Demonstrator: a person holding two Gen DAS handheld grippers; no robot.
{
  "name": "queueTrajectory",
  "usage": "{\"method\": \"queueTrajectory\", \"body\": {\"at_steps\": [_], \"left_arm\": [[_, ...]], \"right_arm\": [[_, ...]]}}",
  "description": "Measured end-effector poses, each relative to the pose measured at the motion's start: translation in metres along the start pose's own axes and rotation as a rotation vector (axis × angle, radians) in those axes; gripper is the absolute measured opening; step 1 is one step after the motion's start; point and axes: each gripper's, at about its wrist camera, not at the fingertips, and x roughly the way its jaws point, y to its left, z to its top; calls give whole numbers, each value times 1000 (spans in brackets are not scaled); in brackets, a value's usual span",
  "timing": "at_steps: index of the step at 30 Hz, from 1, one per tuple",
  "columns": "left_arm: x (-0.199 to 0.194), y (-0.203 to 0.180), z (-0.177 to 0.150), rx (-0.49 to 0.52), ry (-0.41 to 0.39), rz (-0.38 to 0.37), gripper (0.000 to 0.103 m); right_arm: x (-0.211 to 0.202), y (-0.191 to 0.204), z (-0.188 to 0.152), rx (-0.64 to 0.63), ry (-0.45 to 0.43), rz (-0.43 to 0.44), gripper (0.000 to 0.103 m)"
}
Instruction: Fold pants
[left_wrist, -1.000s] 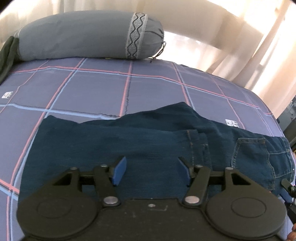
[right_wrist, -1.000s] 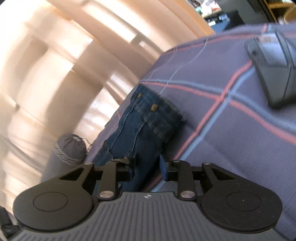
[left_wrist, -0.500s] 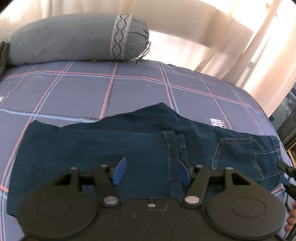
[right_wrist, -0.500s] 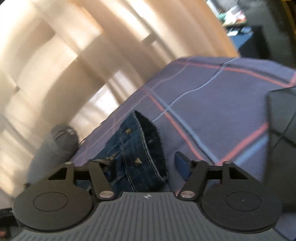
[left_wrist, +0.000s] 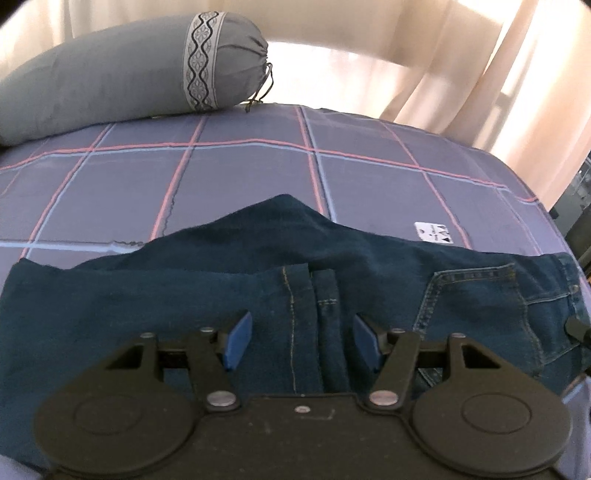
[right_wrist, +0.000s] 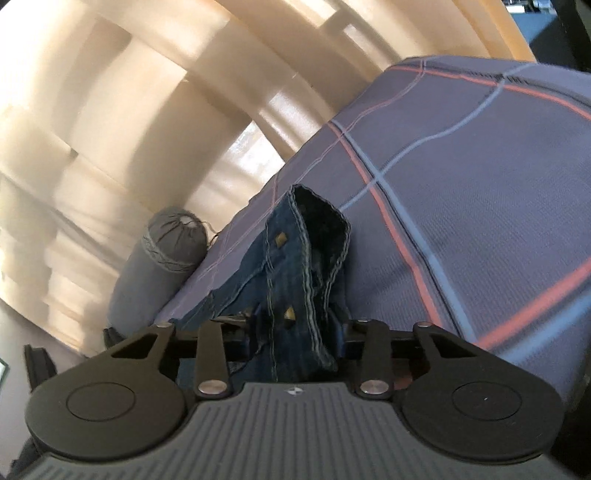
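Observation:
Dark blue jeans (left_wrist: 184, 302) lie across the bed, legs folded back over the seat, with the leg hems (left_wrist: 314, 295) in the middle and a back pocket (left_wrist: 476, 306) at the right. My left gripper (left_wrist: 301, 341) is open and empty, hovering over the leg hems. In the right wrist view, the waistband end of the jeans (right_wrist: 299, 273) with brass rivets rises off the bed. My right gripper (right_wrist: 295, 332) is closed on this waistband; its fingertips are hidden by the denim.
The bed has a purple sheet (left_wrist: 240, 177) with pink and blue lines. A grey bolster pillow (left_wrist: 122, 77) lies at the far edge, also seen in the right wrist view (right_wrist: 162, 266). Beige curtains (left_wrist: 461, 55) hang behind the bed.
The left gripper has moved right over the jeans, from the leg panel to the hems. The right gripper has closed on the waistband and lifted it off the sheet.

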Motion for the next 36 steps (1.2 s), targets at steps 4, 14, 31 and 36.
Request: {"method": "queueTrajectory", "body": {"at_steps": [4,14,31,36], "left_arm": [[3,1,-2,17,-13,8,103],[-9,13,1,13,-5,-38,103],[-95,190,-16,-246,-170,59,103],[-106,238,-40,-333,-158,96,103]], "right_arm": [[-16,28,-8,-125,-77,-55,38],[-28,65,-3,-104,-134,-57,32],[61,303,-58,-574,16,221,25],[130,325,-107,-605,188,226,21]]}}
